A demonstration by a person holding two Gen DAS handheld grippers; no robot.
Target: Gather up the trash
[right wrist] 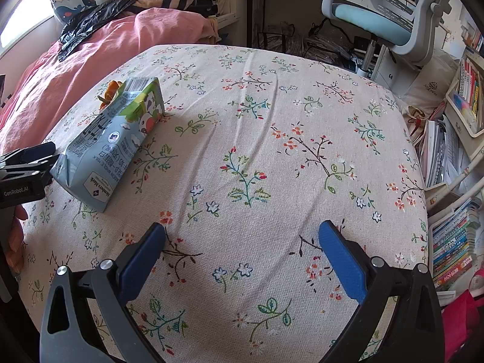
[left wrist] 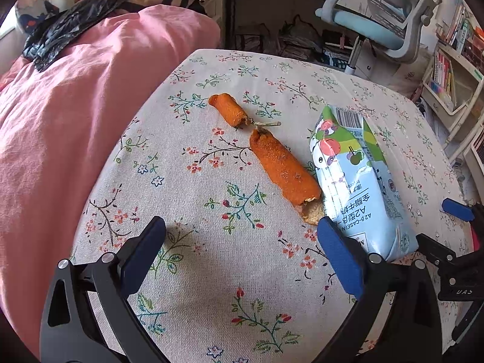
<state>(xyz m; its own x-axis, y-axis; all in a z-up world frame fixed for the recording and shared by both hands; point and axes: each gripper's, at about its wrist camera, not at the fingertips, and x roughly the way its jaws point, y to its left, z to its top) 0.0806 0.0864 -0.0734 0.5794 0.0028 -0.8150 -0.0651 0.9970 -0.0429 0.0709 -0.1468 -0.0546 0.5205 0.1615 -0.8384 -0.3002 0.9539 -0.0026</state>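
A blue and green milk carton lies on its side on the flowered tablecloth. Two orange peel pieces lie left of it: a long one touching the carton and a short one farther back. My left gripper is open and empty just in front of them, its right finger next to the carton's near end. My right gripper is open and empty over bare cloth. In the right wrist view the carton lies far left, with orange peel behind it.
A pink quilt with a black plastic bag on it lies left of the table. A blue-grey office chair stands behind the table. Shelves of books line the right side. The left gripper's body shows at the left edge.
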